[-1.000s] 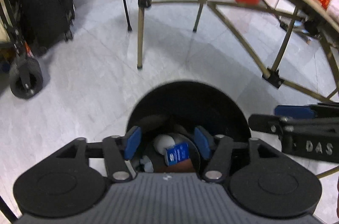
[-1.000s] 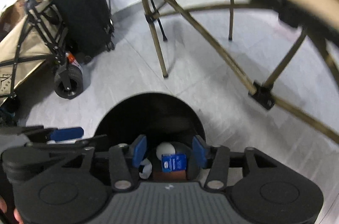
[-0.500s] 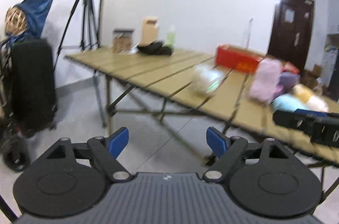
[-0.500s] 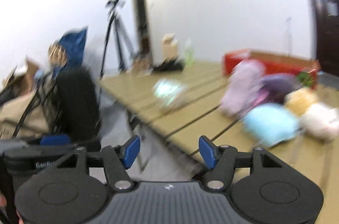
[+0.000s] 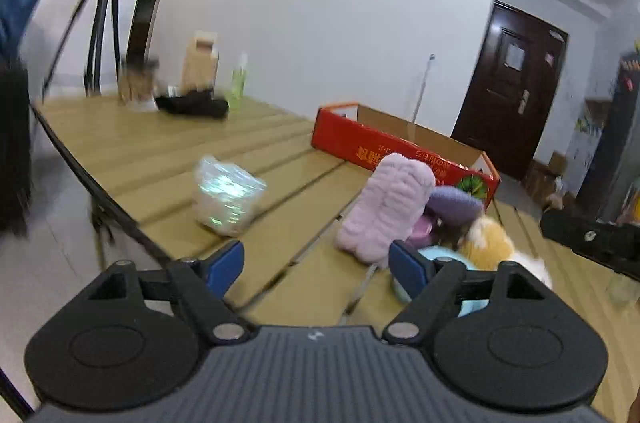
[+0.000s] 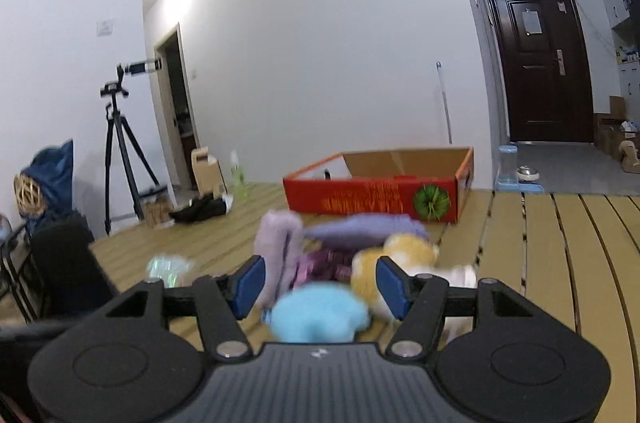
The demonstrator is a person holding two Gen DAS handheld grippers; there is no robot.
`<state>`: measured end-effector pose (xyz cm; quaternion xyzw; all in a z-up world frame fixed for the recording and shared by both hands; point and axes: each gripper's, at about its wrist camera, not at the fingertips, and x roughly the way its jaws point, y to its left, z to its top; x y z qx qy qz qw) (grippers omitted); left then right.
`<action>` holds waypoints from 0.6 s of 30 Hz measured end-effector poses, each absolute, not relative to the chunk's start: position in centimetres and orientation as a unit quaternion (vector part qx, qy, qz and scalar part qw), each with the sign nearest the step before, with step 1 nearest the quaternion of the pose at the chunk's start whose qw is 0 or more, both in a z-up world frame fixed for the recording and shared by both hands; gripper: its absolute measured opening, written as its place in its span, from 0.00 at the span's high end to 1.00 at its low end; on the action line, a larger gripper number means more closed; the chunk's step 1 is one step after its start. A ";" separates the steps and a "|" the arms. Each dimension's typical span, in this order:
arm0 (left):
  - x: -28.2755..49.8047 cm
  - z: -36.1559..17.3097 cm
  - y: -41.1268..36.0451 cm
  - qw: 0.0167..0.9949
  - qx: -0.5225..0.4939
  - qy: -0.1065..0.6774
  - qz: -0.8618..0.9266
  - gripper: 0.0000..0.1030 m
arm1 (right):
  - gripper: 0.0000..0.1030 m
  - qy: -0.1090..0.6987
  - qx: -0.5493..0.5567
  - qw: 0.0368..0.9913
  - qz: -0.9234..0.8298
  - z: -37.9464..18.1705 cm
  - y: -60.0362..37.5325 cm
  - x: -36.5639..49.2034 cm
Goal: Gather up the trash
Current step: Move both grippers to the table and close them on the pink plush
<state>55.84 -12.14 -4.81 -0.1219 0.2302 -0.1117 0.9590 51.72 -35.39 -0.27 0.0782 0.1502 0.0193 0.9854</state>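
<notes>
Left gripper [image 5: 316, 265]: jaws spread wide, nothing between the blue pads [image 5: 224, 265]. Right gripper [image 6: 320, 285]: jaws likewise spread, empty. Both are held over the near edge of a slatted wooden table [image 5: 132, 151], facing across it. Trash item, a crumpled clear wrapper [image 5: 226, 197] with a greenish sheen, lies on the slats ahead and left of the left gripper, apart from the pads; in the right wrist view the same wrapper [image 6: 168, 269] shows blurred, low left, just past the left finger. A heap of plush toys sits ahead of both grippers: a pink one [image 5: 386, 211] stands upright, a lilac one [image 5: 456, 203] leans behind it, a yellow one [image 5: 490, 237] to the right, a light blue one [image 6: 318, 315] nearest, framed between the right gripper's pads but not touched as far as blur allows. The toys touch one another. Behind the heap, a shallow red box [image 6: 376, 195], open on top, rests on the table; contents cannot be told. At the far left end of the table: a brown carton [image 5: 200, 61], a green bottle [image 5: 239, 83], a dark bundle [image 5: 192, 105] lying flat. Beyond the table, a tripod [image 6: 120, 151] stands on the floor near a white wall, and a dark door [image 6: 548, 59] is closed at right. The other gripper's black body [image 5: 592, 243] juts in at the right edge of the left wrist view.
</notes>
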 end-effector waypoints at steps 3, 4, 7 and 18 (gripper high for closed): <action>59.1 -5.4 -12.1 0.933 -0.205 0.265 -0.131 0.28 | 0.40 0.171 0.054 0.983 0.040 0.8 -35.4 56.4; 60.0 -5.7 -12.1 0.926 -0.226 0.273 -0.131 0.29 | 0.41 0.183 0.046 0.981 0.048 1.1 -34.9 58.2; 62.2 -7.0 -12.2 0.904 -0.272 0.299 -0.136 0.33 | 0.51 0.221 0.018 0.971 0.089 1.4 -33.4 63.6; 65.1 -9.4 -12.2 0.864 -0.348 0.299 -0.208 0.64 | 0.89 0.304 0.181 0.931 0.086 -4.0 -38.8 68.0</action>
